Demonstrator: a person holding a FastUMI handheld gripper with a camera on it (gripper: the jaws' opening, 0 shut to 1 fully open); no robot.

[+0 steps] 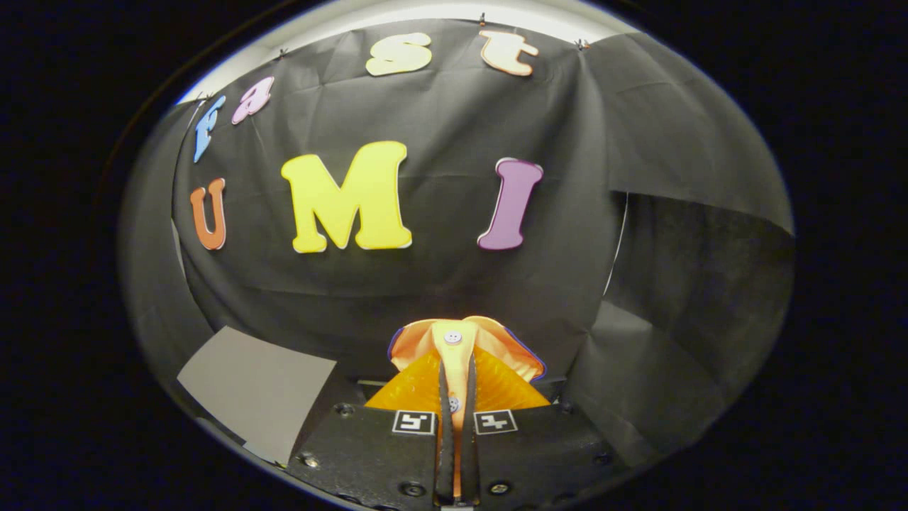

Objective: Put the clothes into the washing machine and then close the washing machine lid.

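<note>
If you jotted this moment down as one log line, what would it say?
gripper: shut on orange garment | orange garment: pinched at its buttoned strip, held up facing black cloth wall | grey sheet: beside the fingers

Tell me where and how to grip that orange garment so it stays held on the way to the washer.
Grip it as the gripper does now: the jaws are shut on the orange garment along its yellow button placket, coming straight on from the front. That strip is folded, layered fabric, so it looks firmer than the thin ribbed panels beside it, and the collar fans out just beyond the jaws.
</note>
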